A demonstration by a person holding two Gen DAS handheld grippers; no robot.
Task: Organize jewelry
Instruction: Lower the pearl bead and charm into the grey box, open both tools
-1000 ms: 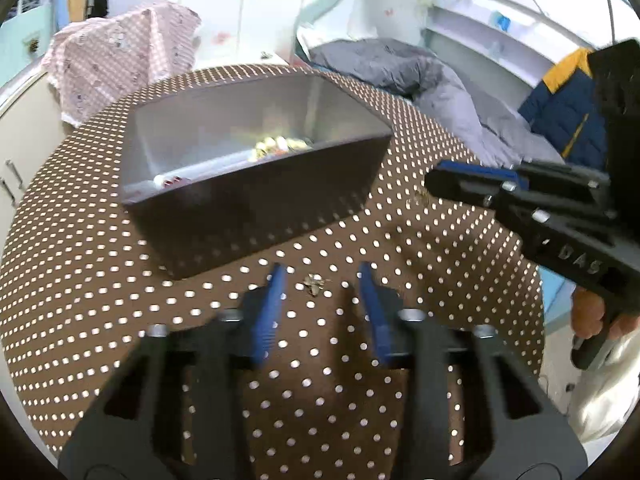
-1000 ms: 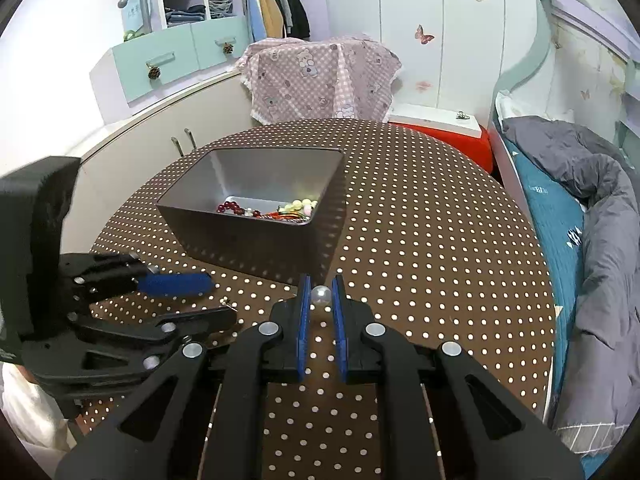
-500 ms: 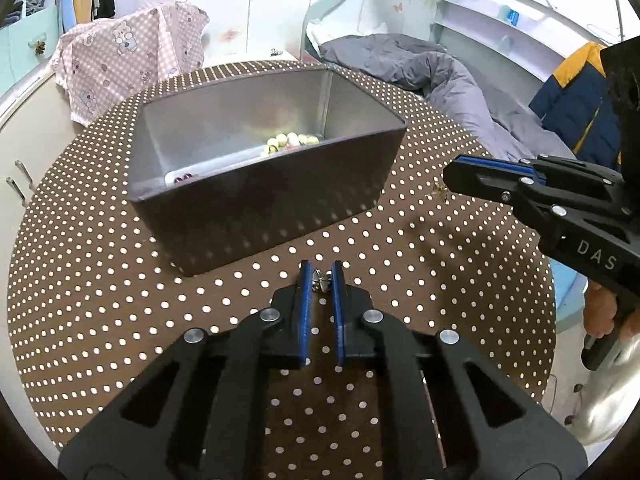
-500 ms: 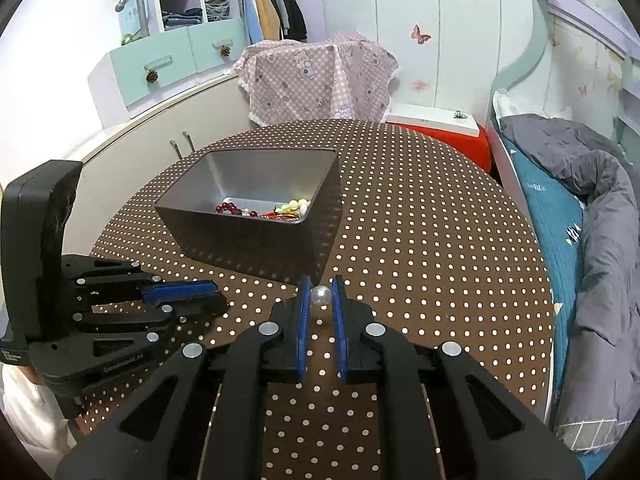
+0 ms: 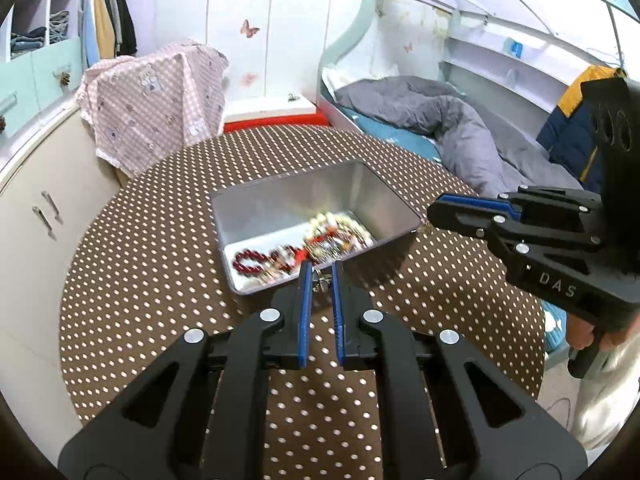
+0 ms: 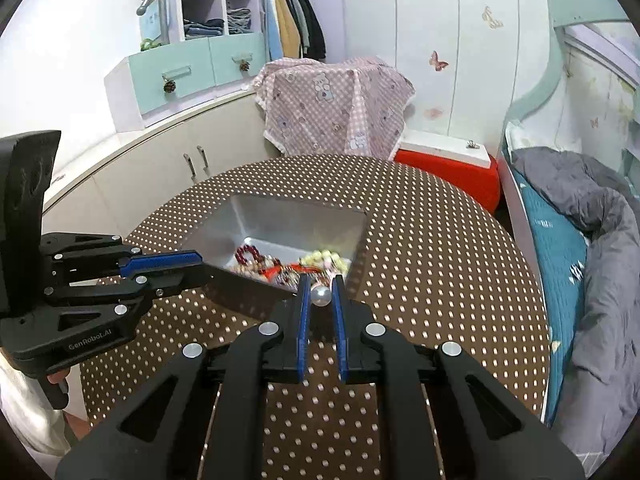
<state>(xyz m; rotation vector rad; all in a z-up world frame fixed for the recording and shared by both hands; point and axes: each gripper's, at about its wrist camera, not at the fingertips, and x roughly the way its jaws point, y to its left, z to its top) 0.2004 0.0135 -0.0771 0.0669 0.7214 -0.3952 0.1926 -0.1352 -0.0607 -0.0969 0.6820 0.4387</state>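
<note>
Two hand-held grippers above a round table in a polka-dot brown cloth, in a bedroom. Left gripper nearly shut, blue pads pinching a small metallic trinket, too small and blurred to identify further, raised at the near rim of the metal tray. Right gripper likewise almost closed, clamped on a single pearl-like bead, poised at the tray's near edge in its own view. Seen from the left wrist camera, right gripper jutting in from the right, tips near the tray's right corner; a hand gripping its handle at lower right. Seen from the right wrist camera, left gripper reaching in from the left over the tray's near-left wall.

Inside the tray: a jumble of jewelry at the bottom, among it a dark red bead bracelet, a string of pale beads and something red, all smeared by motion blur.

Behind the table: a pink checked cloth draped over furniture, a red-sided box with a white lid, cream cabinets with mint drawers above, and a bed with a grey duvet to the right.
</note>
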